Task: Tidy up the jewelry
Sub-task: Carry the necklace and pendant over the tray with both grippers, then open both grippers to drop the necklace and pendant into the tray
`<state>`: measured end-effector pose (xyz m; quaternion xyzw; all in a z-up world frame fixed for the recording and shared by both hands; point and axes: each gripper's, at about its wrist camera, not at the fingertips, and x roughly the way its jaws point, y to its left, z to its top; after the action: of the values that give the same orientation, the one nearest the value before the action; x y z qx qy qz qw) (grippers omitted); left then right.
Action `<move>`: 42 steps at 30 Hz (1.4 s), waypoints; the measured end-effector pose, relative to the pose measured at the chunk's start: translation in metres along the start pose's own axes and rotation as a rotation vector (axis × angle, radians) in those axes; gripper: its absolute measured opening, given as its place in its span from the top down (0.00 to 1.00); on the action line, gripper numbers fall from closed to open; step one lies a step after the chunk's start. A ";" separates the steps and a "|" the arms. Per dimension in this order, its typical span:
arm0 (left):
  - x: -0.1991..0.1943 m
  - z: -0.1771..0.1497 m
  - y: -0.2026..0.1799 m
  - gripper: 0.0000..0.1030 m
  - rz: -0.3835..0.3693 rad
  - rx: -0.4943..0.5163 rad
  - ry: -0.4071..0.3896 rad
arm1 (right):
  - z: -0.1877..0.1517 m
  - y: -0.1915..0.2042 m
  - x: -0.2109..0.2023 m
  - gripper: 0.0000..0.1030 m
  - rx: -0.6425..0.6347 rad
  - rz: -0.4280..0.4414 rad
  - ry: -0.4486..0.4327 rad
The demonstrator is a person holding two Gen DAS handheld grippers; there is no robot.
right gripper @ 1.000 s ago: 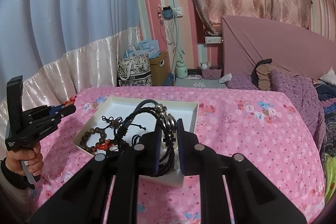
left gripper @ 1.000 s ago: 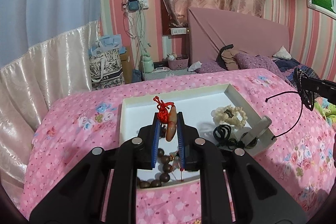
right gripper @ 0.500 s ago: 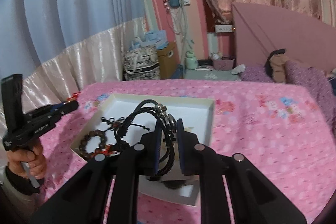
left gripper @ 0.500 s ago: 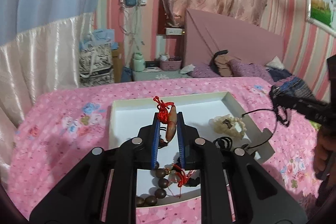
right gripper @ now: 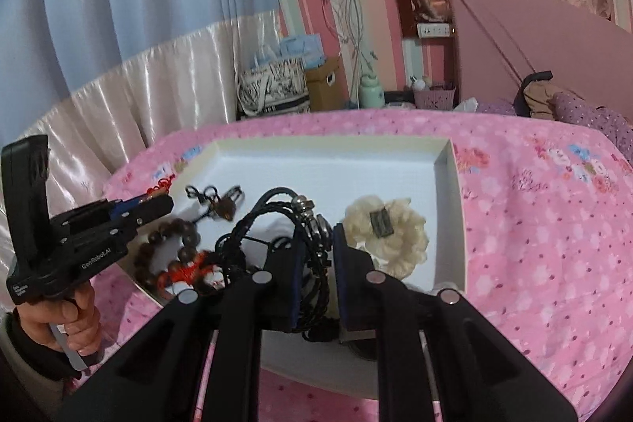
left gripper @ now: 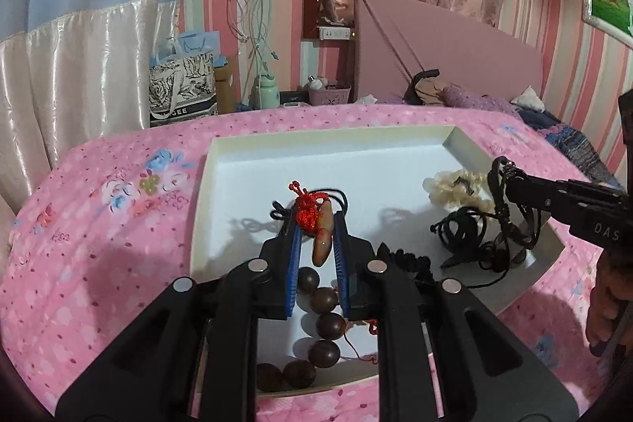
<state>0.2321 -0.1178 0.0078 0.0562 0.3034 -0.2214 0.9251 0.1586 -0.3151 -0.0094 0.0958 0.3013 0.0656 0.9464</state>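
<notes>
A white tray lies on the pink floral bedspread. Low over its middle, my left gripper is shut on an orange-brown pendant with a red knot and black cord. Brown wooden beads lie under its fingers. A cream bead bracelet and a black cord heap sit at the tray's right. My right gripper is shut on a black braided bracelet with metal beads, over the tray's near side beside the cream bracelet. A small blurred brown charm on black cord lies further left.
A person's hand holds the left gripper's handle at the left edge of the right wrist view. Beyond the bed stand a patterned bag, a nightstand with a green bottle and a pink headboard. Pillows lie far right.
Both grippers have come down toward the tray, which now looks larger and closer. Each still holds its piece, and the black bracelet now hangs just above the tray.
</notes>
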 end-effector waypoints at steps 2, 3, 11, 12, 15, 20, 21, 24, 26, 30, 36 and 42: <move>0.006 -0.005 -0.003 0.86 -0.002 0.001 0.012 | -0.002 0.001 0.002 0.86 -0.006 -0.006 0.002; 0.008 -0.008 -0.006 0.86 -0.004 0.002 0.015 | -0.003 0.002 0.002 0.86 -0.014 -0.015 0.000; 0.006 -0.015 -0.028 0.86 0.007 0.083 -0.029 | -0.012 0.004 0.005 0.86 -0.070 -0.124 -0.015; 0.007 -0.014 -0.029 0.86 0.013 0.085 -0.027 | -0.012 0.004 0.006 0.86 -0.074 -0.131 -0.015; 0.008 -0.014 -0.027 0.86 0.035 0.070 -0.014 | -0.013 0.001 0.005 0.86 -0.066 -0.129 -0.015; 0.012 -0.013 -0.018 0.86 0.049 0.027 0.010 | -0.011 0.002 0.000 0.86 -0.074 -0.121 -0.037; 0.013 -0.013 -0.017 0.86 0.050 0.023 0.011 | -0.011 0.004 -0.001 0.86 -0.082 -0.112 -0.040; 0.014 -0.013 -0.017 0.86 0.059 0.022 0.015 | -0.012 0.013 0.000 0.86 -0.113 -0.092 -0.030; 0.014 -0.014 -0.017 0.85 0.061 0.022 0.016 | -0.013 0.020 0.003 0.86 -0.132 -0.082 -0.018; 0.014 -0.014 -0.015 0.84 0.063 0.013 0.020 | -0.019 0.028 0.009 0.86 -0.177 -0.101 -0.005; 0.015 -0.014 -0.016 0.83 0.065 0.011 0.023 | -0.020 0.029 0.007 0.85 -0.172 -0.103 -0.007; 0.015 -0.014 -0.014 0.81 0.068 0.005 0.026 | -0.016 0.026 0.003 0.85 -0.155 -0.093 -0.019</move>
<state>0.2292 -0.1323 -0.0115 0.0717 0.3127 -0.1900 0.9279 0.1502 -0.2873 -0.0187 0.0087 0.2907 0.0436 0.9558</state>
